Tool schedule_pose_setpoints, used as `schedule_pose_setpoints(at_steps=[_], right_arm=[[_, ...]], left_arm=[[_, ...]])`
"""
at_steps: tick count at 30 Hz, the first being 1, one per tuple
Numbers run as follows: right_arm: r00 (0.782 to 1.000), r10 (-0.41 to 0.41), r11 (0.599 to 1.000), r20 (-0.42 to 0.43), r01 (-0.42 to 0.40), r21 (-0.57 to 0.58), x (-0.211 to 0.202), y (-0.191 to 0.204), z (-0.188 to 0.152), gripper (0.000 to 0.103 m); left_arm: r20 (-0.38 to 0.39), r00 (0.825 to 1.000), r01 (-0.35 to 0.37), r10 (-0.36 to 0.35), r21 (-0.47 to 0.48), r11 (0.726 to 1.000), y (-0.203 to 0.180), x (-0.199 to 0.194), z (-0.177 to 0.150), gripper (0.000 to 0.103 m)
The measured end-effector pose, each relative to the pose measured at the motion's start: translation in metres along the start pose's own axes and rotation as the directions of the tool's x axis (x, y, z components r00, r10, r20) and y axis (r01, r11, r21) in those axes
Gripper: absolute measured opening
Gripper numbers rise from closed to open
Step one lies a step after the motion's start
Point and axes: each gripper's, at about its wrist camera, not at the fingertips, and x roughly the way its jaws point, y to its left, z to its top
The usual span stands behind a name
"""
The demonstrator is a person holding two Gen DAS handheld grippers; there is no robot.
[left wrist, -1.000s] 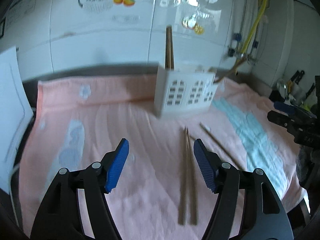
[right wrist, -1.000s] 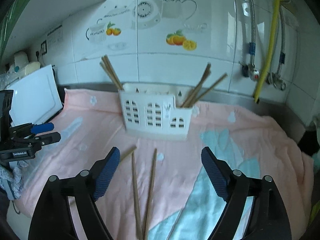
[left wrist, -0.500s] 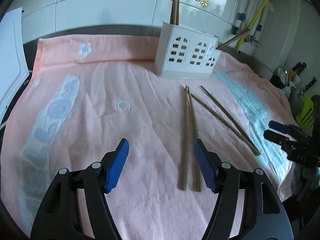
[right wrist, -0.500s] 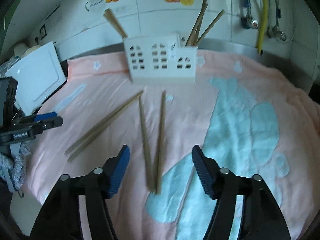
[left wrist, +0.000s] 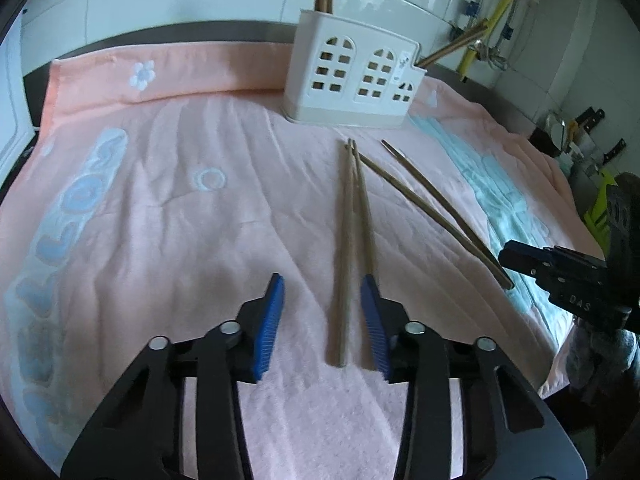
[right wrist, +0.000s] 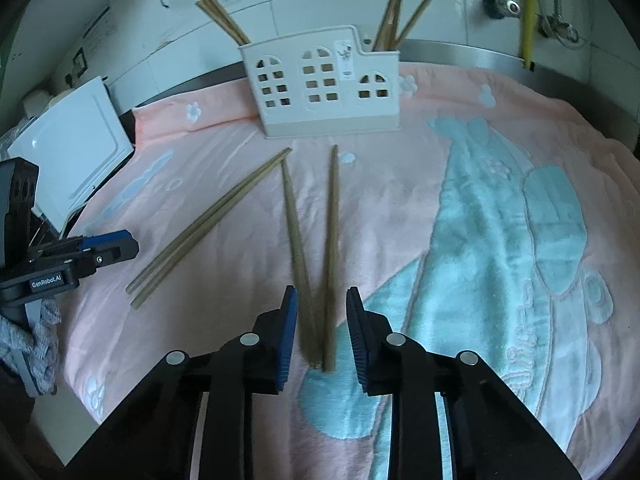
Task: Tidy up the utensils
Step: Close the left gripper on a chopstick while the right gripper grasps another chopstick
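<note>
Two pairs of wooden chopsticks lie on a pink towel (left wrist: 168, 216). My left gripper (left wrist: 322, 312) is open low over the towel; one pair (left wrist: 352, 232) lies between its fingers, close against the right pad. My right gripper (right wrist: 322, 320) is open but narrow, its pads on either side of the near ends of the other pair (right wrist: 316, 248). A white holder (right wrist: 324, 84) with arched cut-outs stands at the back, also in the left wrist view (left wrist: 352, 80), with chopsticks upright in its end compartments. Each gripper shows at the edge of the other's view (left wrist: 560, 276) (right wrist: 80, 256).
A white board (right wrist: 72, 148) leans at the towel's left end. The tiled wall, a yellow hose (right wrist: 528, 12) and taps stand behind the holder. Knives and kitchen items (left wrist: 580, 136) sit past the towel's right end. The towel's front edge hangs off the counter.
Both grippers tilted down and dropped to the towel, each coming over its own pair of chopsticks. Both sets of fingers have narrowed, the right more than the left.
</note>
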Motion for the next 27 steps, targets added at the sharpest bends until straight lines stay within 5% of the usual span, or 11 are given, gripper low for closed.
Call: schedule_pose_setpoints(at_steps=[12, 27], right_arm=[[1.0, 0.0, 1.0, -0.016, 0.0, 0.029, 0.006, -0.006, 0.0, 0.012], [0.999, 0.007, 1.0, -0.032, -0.006, 0.023, 0.016, -0.004, 0.002, 0.009]], left_arm=[[-0.05, 0.999, 0.003, 0.0, 0.052, 0.999, -0.015, 0.029, 0.008, 0.015], [-0.055, 0.997, -0.054, 0.059, 0.089, 0.995, -0.023, 0.04, 0.01, 0.014]])
